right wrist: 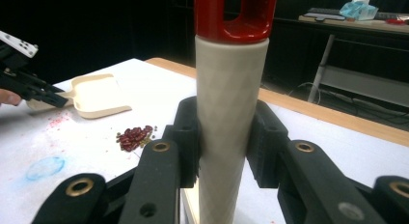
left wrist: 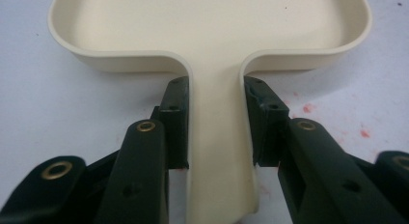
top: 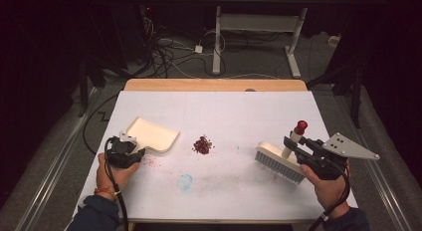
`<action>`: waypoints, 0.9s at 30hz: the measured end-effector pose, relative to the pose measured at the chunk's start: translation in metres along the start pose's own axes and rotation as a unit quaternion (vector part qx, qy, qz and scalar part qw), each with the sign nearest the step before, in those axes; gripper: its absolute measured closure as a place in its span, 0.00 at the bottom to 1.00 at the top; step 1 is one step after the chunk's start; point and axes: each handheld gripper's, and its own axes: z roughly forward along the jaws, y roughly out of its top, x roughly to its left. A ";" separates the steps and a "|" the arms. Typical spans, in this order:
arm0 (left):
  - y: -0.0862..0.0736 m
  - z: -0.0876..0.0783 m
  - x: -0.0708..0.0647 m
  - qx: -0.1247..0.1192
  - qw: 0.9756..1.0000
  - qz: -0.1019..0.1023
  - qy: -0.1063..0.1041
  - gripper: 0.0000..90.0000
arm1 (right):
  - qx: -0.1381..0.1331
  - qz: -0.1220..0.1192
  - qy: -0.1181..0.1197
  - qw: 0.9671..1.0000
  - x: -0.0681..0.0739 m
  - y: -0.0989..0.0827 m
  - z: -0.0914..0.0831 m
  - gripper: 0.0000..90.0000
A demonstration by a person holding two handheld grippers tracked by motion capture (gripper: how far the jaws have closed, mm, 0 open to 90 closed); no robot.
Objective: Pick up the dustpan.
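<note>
the pile of red beans (top: 202,145) lies loose on the white table (top: 239,106), between the two grippers and apart from both. the left gripper (left wrist: 215,120) has its jaws closed tight on the narrow handle of the cream dustpan (left wrist: 212,26), pads pressing both handle edges just behind the tray, whose open mouth faces away from the fingers toward the beans. the right gripper (right wrist: 223,142) is clamped on the pale handle of the brush (top: 279,162), below the red cap (right wrist: 235,14), bristles on the table. risks: round handle may twist in the pads under sweeping load; a lifted pan lip would let beans roll under; a fast stroke would scatter beans past the pan toward the table edge; the blue smear (top: 184,181) and red stains (left wrist: 308,108) may spread
</note>
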 end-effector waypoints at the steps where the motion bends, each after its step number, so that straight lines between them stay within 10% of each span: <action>1: 0.000 -0.003 -0.001 0.000 1.000 0.007 0.002 0.71 | -0.003 0.002 -0.004 1.000 0.000 0.000 0.000 0.77; 13: -0.012 -0.043 -0.021 -0.002 0.996 0.056 -0.066 0.71 | -0.007 0.007 -0.014 1.000 -0.002 -0.001 -0.001 0.77; 23: -0.019 -0.047 -0.061 0.021 0.983 0.122 -0.135 0.71 | -0.004 0.009 -0.012 1.000 -0.004 -0.003 0.000 0.77; 27: -0.020 -0.043 -0.064 0.030 0.982 0.125 -0.141 0.71 | -0.004 0.005 -0.008 1.000 -0.004 -0.002 0.003 0.77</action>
